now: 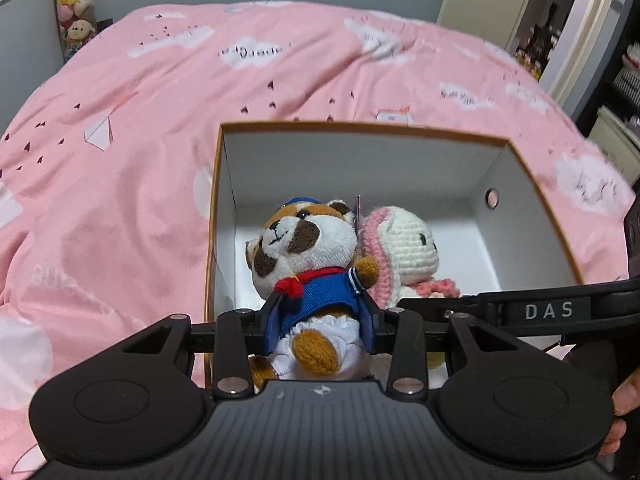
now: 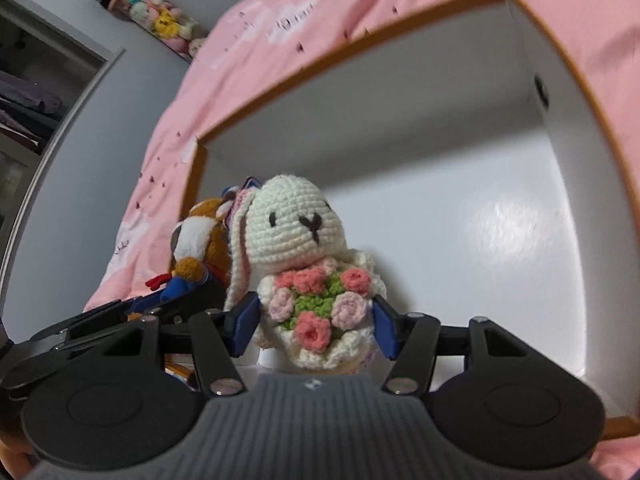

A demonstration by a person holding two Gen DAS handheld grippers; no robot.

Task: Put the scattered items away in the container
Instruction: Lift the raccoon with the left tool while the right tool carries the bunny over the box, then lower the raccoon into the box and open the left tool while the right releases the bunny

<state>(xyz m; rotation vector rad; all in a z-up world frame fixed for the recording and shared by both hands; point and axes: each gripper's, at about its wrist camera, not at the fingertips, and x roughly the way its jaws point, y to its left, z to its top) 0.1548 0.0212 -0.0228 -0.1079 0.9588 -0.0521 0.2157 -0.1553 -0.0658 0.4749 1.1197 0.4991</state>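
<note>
A: Left wrist view: left tongs grasp the raccoon toy, upright over the box.
B: Right tongs clench the crochet bunny just beside it, box floor straight below.

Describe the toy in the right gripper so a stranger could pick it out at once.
On the pink bedspread sits an open white box with an orange rim. Two toys hang over it; the right gripper clamps the crocheted white rabbit. Unlike the brown sailor-suited plush beside it, it hugs a pink-and-green yarn bouquet.
</note>
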